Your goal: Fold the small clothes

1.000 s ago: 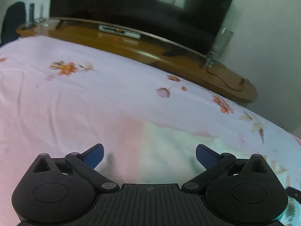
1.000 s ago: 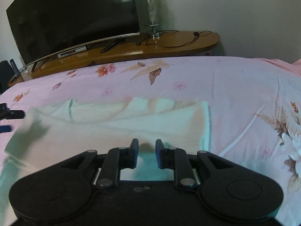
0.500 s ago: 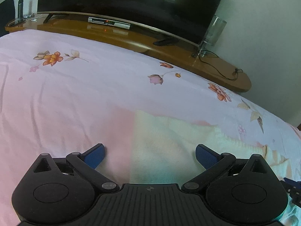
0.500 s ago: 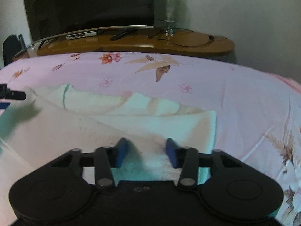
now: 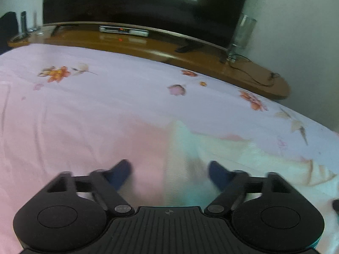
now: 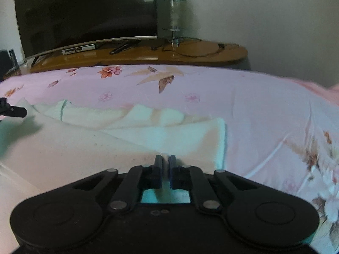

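Note:
A pale cream garment (image 6: 148,135) lies spread and partly folded on the pink floral bedsheet (image 6: 264,110). My right gripper (image 6: 166,163) is at the garment's near edge. Its jaws are closing and stand almost together, with a thin strip of the cloth pinched between the pads. In the left wrist view the garment's left edge (image 5: 243,154) runs between the blue fingers of my left gripper (image 5: 169,173). Those jaws are closing too but still stand wide, and the pads do not touch the cloth. The left gripper's tip (image 6: 12,111) also shows at the far left of the right wrist view.
Beyond the bed runs a curved wooden TV stand (image 5: 211,63) with a large dark TV (image 5: 137,4), a set-top box (image 5: 124,30), a tall glass (image 5: 241,36) and loose cables (image 6: 190,50). A pale wall stands behind it.
The left gripper's fingers have come noticeably closer together around the garment's edge. The right gripper's fingers, apart half a second ago, have drawn nearly together on the cloth.

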`<action>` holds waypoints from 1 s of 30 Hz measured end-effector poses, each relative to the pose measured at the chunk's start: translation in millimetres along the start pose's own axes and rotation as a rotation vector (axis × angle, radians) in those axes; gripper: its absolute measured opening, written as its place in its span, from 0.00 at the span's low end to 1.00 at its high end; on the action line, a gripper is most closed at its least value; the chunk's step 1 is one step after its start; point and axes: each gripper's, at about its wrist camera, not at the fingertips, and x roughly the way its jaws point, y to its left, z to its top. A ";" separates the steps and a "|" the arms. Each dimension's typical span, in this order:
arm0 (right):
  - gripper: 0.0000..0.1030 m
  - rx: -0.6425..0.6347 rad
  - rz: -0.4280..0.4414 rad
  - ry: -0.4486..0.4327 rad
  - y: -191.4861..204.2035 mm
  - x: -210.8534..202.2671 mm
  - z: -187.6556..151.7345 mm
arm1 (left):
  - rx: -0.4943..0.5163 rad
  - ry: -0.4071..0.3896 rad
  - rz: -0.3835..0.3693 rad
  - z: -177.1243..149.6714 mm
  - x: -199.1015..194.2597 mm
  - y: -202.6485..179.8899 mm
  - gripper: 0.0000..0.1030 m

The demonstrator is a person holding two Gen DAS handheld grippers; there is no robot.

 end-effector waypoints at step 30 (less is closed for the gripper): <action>0.35 0.251 0.162 0.049 -30.5 -17.2 -3.0 | 0.160 -0.042 0.021 -42.6 -49.6 -4.6 0.59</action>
